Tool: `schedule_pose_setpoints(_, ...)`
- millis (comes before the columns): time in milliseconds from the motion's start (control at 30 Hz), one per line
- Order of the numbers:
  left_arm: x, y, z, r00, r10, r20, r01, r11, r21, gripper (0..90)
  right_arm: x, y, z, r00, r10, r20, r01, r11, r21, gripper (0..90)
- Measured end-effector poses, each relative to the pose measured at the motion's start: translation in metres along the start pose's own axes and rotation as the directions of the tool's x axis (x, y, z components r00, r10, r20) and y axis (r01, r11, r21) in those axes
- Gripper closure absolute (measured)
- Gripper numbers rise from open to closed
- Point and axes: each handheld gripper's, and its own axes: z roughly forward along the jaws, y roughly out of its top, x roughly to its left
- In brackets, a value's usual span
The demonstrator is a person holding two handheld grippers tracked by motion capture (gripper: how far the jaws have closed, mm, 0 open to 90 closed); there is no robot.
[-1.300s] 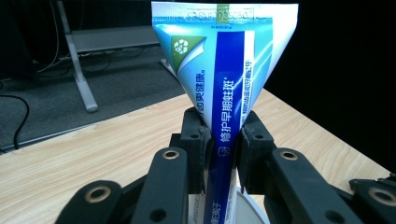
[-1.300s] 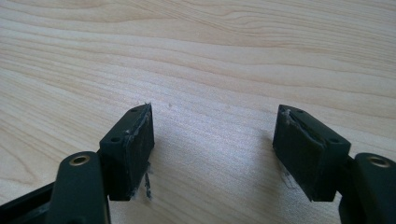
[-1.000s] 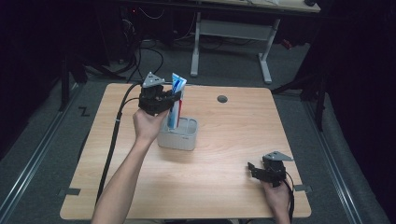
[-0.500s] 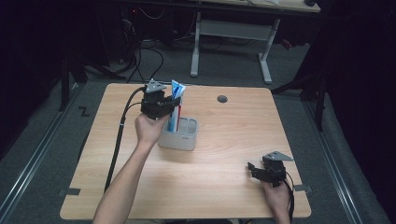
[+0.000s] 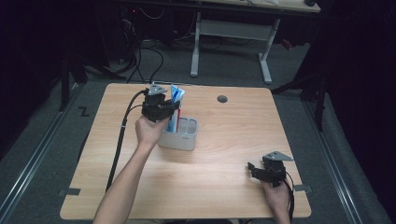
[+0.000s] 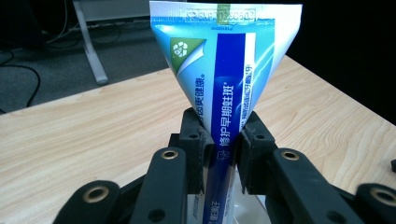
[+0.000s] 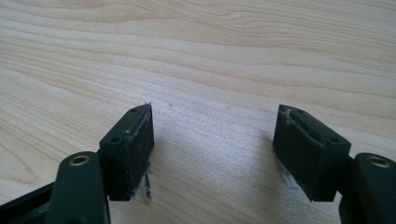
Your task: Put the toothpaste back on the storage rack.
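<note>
Toothpaste tube (image 6: 224, 88) stands upright in a grey holder (image 5: 180, 138) near the worktop's (image 5: 224, 186) far left, pinched at mid-body by the left tool (image 6: 223, 144). Its soft, slick body could slide through the pads or buckle, tipping the light holder. The holder's neighbouring compartment looks empty. The right tool (image 7: 212, 140) rests spread wide near the front right edge, holding nothing.

Blue-and-white tube (image 6: 229, 84) with green corner patch and white lettering. Grey holder (image 5: 183, 137) on pale wood-grain table (image 5: 224, 154). Black grippers (image 5: 161, 108) (image 5: 261, 171), black cable (image 5: 122, 135).
</note>
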Motion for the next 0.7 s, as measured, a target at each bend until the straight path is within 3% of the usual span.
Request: schedule_pose_setpoints(700, 0.003, -0.014, 0.003, 0.9999, -0.006, -0.009, 0.006, 0.9987, 0.051, 74.6, 0.0, 0.0, 0.0, 1.0, 0.0, 0.0, 0.0, 1.0, 0.0, 29.3)
